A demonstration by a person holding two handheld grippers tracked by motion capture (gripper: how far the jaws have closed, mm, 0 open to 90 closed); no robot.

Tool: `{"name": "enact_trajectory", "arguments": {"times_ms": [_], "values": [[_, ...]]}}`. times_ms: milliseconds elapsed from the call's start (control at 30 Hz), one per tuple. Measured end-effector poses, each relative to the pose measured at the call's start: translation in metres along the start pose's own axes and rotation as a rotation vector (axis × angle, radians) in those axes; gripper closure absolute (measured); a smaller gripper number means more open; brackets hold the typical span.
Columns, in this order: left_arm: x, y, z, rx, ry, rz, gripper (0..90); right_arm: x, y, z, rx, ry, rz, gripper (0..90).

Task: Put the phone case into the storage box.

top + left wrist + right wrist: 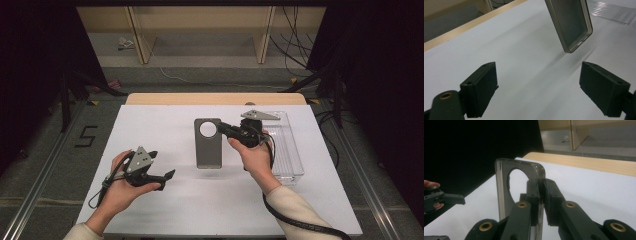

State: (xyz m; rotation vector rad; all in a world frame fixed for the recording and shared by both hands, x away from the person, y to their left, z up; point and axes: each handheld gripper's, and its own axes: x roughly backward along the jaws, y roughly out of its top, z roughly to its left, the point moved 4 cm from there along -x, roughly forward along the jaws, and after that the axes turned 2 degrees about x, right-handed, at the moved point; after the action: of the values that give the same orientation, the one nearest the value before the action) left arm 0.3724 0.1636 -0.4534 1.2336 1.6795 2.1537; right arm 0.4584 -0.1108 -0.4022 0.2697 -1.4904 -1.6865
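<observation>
Now my right hand-held gripper (224, 128) pinches the case (208, 143) at center frame; the thin edge could slip; my left hand-held gripper (167, 176) gapes wide.

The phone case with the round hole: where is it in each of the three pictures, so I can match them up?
High view: the phone case is at the middle of the white table, its top edge held by the right gripper.
Left gripper view: its lower end hangs at top right, above the table.
Right gripper view: it stands at centre, pinched between the jaws.
Shared landmark: the table's wooden far edge.
</observation>
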Motion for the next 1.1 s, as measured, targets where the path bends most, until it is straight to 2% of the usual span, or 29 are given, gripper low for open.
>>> {"name": "enact_trajectory", "arguments": {"times_ms": [1100], "values": [[0.0010, 0.0007, 0.0021, 0.003, 0.005, -0.004, 14.5, 0.0078, 0.0064, -0.0088, 0.009, -0.029, -0.018, 83.5]]}}
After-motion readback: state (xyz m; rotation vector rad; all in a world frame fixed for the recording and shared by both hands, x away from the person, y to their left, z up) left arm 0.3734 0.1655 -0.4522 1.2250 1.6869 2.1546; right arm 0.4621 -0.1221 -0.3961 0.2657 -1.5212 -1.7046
